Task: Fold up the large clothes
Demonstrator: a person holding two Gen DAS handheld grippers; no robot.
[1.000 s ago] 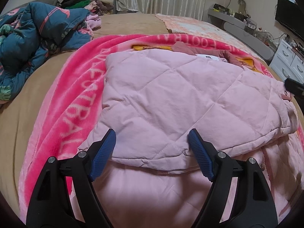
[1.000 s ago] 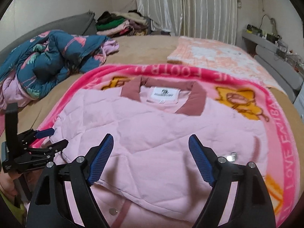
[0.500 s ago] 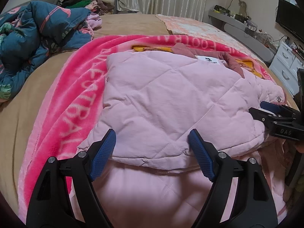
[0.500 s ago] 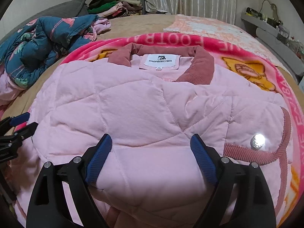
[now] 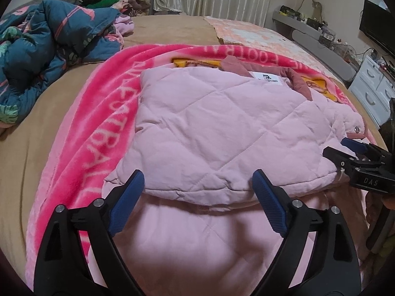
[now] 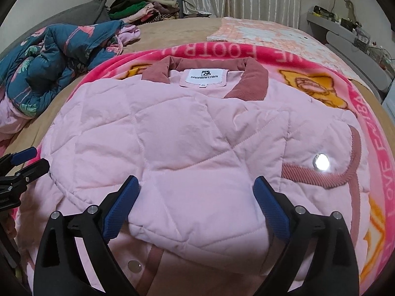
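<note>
A: Left wrist view first. Where did the jacket sit?

B: The pink quilted jacket (image 5: 222, 133) lay flat on the pink blanket (image 5: 98, 133) on the bed (image 5: 44, 113), collar (image 5: 298, 81) at the far end. The folded-over hem edge lay just ahead of the left claw (image 5: 197, 192), running crosswise to the fingers and touching both blue pads or nearly so.

A: Claw state?

B: Spread wide, nothing held. The fold's edge spanned the gap between the pads (image 5: 128, 197). The right claw (image 5: 345, 150) showed at the picture's right edge, at the jacket's side. From this angle I could not tell how its fingers stood.

A: Right wrist view?

B: Same garment, seen more squarely: jacket (image 6: 185, 135) straight ahead, white label (image 6: 203, 77) and collar (image 6: 254, 79) far, a snap (image 6: 321, 162) at right on the cuff trim. The right claw (image 6: 196, 197) stood wide, empty, its pads against the near folded edge. The left claw (image 6: 24, 162) sat at the jacket's left side, well apart from it.

A: The relation that matters?

B: The long axis ran away from both claws, hem near, collar far. Each claw faced one end of the near edge, left on the left corner, right on the right. My judgement: the next fold would carry that near edge toward the collar, so each claw needed to close on its own corner. Padded cloth is thick; a shallow bite could slip.
</note>
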